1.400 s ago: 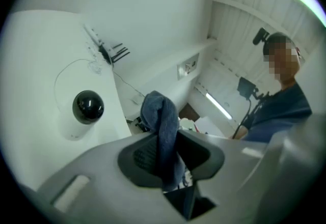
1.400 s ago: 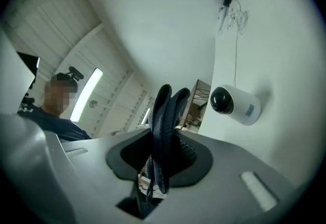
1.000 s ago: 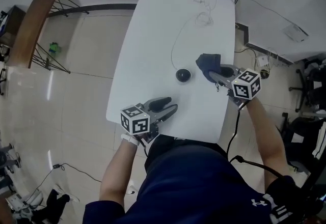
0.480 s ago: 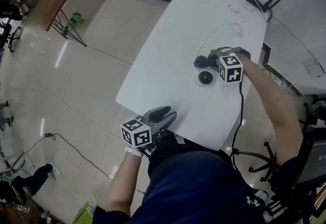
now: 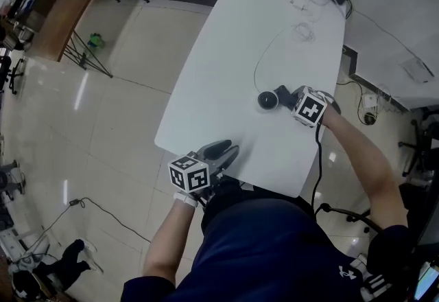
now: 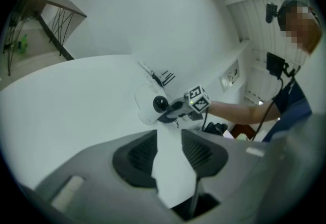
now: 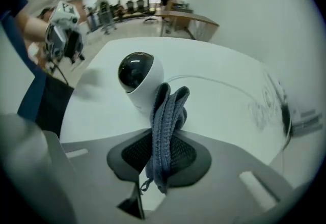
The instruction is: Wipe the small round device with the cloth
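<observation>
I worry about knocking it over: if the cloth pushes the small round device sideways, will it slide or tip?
Probably it slides: the device stands free on the smooth table. Its rounded body might rock or tip. The thin cable likely resists little.

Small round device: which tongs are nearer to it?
Right. The right tongs, shut on the cloth, hang right beside the device; the left tongs, jaws just closing partway with nothing between, sit at the table's near edge.
</observation>
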Demonstrator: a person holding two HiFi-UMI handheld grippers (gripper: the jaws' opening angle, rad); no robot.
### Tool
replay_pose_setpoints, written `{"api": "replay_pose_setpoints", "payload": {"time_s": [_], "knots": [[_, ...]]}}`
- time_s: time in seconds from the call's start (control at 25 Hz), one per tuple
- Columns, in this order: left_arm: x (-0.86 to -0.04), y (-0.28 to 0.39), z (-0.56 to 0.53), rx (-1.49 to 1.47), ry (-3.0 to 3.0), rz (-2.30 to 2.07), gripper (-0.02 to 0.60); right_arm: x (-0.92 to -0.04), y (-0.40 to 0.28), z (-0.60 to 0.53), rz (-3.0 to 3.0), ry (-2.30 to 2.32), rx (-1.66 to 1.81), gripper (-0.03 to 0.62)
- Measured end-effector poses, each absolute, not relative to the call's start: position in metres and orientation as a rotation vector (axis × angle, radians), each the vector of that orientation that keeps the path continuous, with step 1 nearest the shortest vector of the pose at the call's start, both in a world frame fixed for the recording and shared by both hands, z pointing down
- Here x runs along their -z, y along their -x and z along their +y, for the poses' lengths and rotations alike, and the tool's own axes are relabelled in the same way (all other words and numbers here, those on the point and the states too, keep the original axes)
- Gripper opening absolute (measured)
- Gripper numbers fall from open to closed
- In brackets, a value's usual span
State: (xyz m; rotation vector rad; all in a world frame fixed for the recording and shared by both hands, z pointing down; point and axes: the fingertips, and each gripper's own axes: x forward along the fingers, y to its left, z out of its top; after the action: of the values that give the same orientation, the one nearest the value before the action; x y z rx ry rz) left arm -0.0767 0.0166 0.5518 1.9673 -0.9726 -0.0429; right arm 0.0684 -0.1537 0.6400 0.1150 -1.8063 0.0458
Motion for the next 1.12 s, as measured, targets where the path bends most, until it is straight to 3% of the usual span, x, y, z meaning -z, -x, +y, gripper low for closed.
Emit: {"api": "replay_pose_setpoints", "payload": {"time_s": [0.28, 0.52, 0.84, 1.12], "knots": [[-0.564, 0.068, -0.019, -0.078, -1.984, -0.911, 0.140, -0.655, -0.086, -0.061, -1.801, -0.451, -0.615, 0.078], [-0.554, 0.064, -0.029, -0.057, -2.007, -0.860, 0.135, -0.658, -0.038, -0.030, -1.834, -0.553, -0.973, 0.078], [-0.547, 0.116, -0.008, -0.069, -2.009, -0.932, 0.135, -0.636, 0.056, -0.057, -2.052, -0.703, -1.498, 0.078], [-0.553, 0.126, 0.002, -0.078, -1.992, -0.933, 0.135, -0.587, 0.079, -0.072, -2.290, -0.673, -1.790, 0.080]]}}
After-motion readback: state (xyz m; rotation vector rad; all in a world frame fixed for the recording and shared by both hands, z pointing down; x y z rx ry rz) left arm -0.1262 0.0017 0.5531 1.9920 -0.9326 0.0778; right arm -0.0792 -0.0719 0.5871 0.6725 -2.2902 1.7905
